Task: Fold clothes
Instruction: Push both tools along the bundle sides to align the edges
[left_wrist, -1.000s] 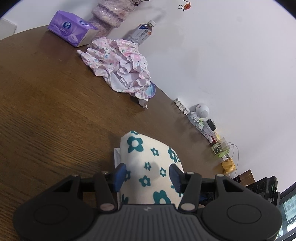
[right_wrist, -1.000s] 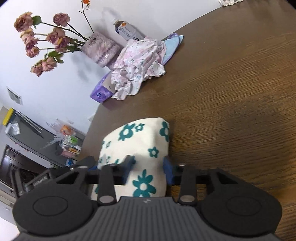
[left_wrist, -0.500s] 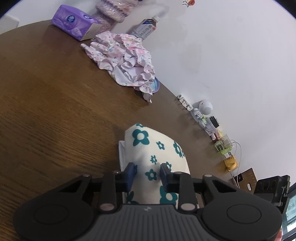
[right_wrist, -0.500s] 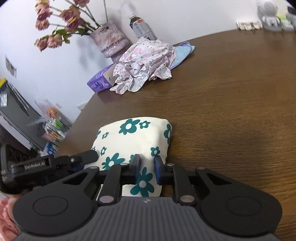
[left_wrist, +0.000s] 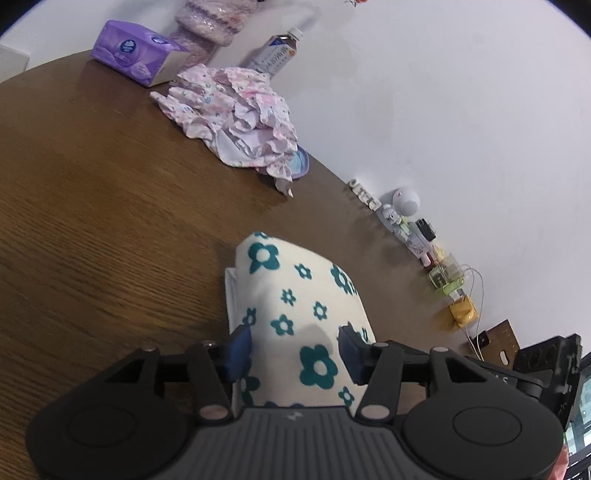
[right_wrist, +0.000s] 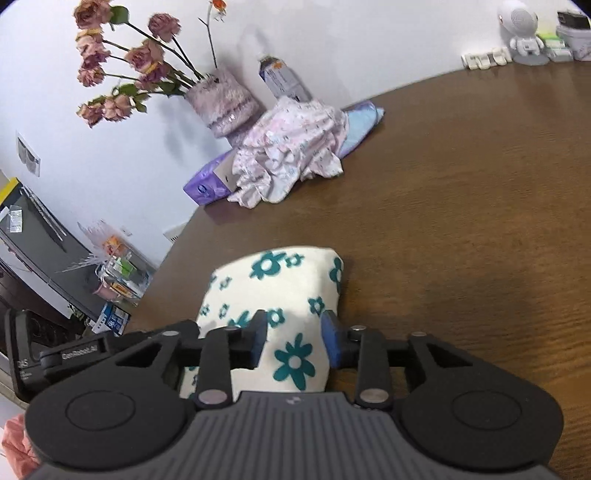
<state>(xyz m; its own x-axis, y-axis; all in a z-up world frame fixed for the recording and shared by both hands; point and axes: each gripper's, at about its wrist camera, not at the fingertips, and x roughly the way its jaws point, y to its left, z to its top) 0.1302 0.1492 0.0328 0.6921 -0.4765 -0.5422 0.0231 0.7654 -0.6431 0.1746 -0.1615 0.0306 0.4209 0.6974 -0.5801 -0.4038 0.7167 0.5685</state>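
We have both jaws half open, just released, astride the folded cloth (left_wrist: 295, 295) so it settles flat.

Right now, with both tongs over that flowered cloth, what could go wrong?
The folded flowered cloth may spring open: both tongs, left and right, have just been opening and do not visibly press it. On the left view a white under-layer sticks out, so the fold may end up uneven.

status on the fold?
Both tools, left and right, just opened, straddling folded flowered cloth. Cloth flat on table. Pink garment unfolded, well clear.
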